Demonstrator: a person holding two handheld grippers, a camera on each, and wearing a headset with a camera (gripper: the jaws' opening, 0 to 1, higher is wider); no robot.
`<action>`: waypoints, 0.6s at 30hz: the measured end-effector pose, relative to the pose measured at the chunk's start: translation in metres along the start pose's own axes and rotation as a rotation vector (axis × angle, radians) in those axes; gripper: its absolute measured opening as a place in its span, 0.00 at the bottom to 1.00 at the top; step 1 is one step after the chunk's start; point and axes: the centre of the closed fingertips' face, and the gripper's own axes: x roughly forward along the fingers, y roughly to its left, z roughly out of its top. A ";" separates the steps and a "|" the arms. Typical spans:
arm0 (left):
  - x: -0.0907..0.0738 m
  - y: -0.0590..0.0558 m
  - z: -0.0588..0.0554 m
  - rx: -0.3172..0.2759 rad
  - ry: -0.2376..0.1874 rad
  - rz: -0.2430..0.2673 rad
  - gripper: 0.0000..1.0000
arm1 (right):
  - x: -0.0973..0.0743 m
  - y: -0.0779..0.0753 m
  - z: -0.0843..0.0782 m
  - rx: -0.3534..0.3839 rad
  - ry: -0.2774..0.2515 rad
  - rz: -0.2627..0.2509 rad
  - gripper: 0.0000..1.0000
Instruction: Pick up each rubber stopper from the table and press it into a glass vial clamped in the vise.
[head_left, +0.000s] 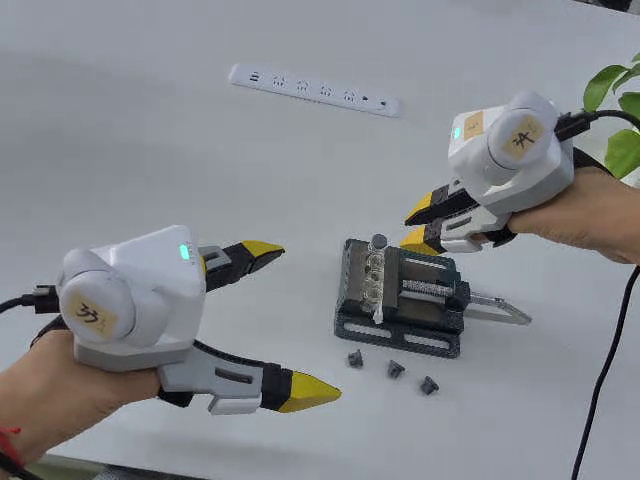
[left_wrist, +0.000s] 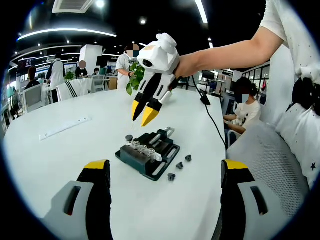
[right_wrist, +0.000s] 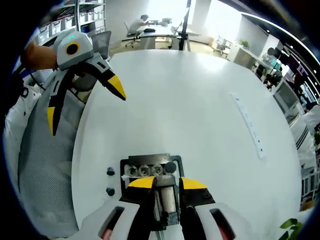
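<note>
White workbench table (head_left: 150, 130): left gripper (head_left: 295, 320) spread wide, right gripper (head_left: 414, 224) barely parted, both empty.
Risk: small dark rubber stoppers (head_left: 396, 368), lower centre, could slip; skewed press could crack clear glass vials (head_left: 375, 275).

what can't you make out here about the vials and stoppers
- Head view: the vials are too small to tell how deep the seated stopper sits, or whether the others hold anything.
- Right gripper view: the near half of the vise is hidden behind the right hand-held gripper.
- All views: the loose stoppers are too small to tell which end is up.
</note>
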 end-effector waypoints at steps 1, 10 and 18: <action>0.000 0.000 0.000 0.004 0.004 -0.001 0.91 | -0.002 0.000 -0.001 0.007 -0.011 -0.005 0.14; 0.003 -0.003 0.000 0.020 0.026 -0.016 0.88 | -0.028 0.008 -0.010 0.081 -0.093 -0.049 0.21; 0.006 -0.003 -0.001 0.043 0.051 -0.027 0.84 | -0.053 0.017 -0.018 0.153 -0.180 -0.092 0.26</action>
